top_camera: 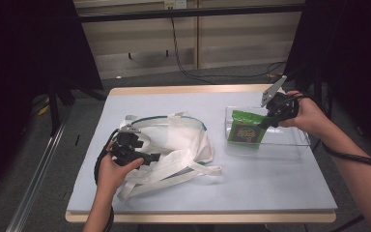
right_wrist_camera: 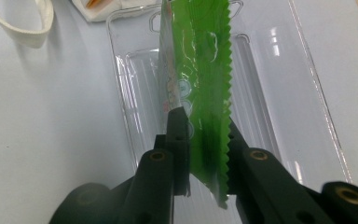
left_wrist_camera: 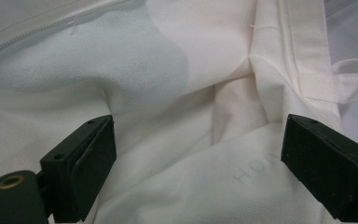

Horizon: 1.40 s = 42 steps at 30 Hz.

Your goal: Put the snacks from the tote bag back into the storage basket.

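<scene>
Item: green crinkle-edged foil snack packet (right_wrist_camera: 200,88), upright in the clear plastic tray (top_camera: 290,145) at the counter's (top_camera: 251,188) 3 o'clock, clamped by the right hand-held gripper (right_wrist_camera: 205,154) for carrying. At 9 o'clock, the left hand-held gripper (left_wrist_camera: 196,158), jaws apart, hovers over the white cloth tote bag (top_camera: 174,140), ready to open it.

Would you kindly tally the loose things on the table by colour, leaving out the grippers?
White: 1, the cloth bag
Green: 1, the snack packet
Clear: 1, the plastic tray
Total: 3

Matt white cloth bag (top_camera: 174,140), glossy green foil-like packet (right_wrist_camera: 200,84), clear, seemingly plastic tray (top_camera: 290,145)
</scene>
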Tool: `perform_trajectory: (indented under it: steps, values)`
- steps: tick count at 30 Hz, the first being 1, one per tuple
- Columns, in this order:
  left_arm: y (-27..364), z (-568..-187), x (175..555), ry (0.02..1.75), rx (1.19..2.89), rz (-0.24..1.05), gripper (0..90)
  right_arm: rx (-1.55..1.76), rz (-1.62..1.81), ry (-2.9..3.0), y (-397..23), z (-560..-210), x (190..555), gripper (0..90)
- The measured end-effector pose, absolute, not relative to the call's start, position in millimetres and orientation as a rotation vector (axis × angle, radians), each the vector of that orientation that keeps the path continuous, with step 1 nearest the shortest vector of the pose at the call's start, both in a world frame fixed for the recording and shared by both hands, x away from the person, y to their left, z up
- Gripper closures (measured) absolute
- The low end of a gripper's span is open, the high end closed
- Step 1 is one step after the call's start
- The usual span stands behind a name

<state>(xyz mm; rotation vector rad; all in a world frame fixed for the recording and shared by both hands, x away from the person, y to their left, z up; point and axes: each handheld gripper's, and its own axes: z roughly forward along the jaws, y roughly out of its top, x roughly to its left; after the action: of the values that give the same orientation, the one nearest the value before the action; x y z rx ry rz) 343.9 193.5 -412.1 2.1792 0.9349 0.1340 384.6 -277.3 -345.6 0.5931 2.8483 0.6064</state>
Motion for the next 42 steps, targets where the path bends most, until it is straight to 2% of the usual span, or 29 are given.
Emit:
perform_trajectory:
  steps: [6,13,20,42]
  values:
    - [194.0,-412.9,342.3,0.942,2.169,0.132,10.3,0.624,0.633,2.856,-276.6,-345.2,381.2,73.1]
    - [195.3,-412.4,340.3,0.944,2.161,0.131,10.3,0.66,0.675,2.859,-273.5,-348.4,379.0,55.0]
    - [197.3,-413.9,339.8,0.942,2.179,0.125,10.4,0.716,0.705,2.864,-273.0,-352.3,376.6,44.9]
    - [193.3,-413.1,341.1,0.938,2.181,0.136,10.3,0.786,0.747,2.843,-277.5,-353.7,357.3,30.3]
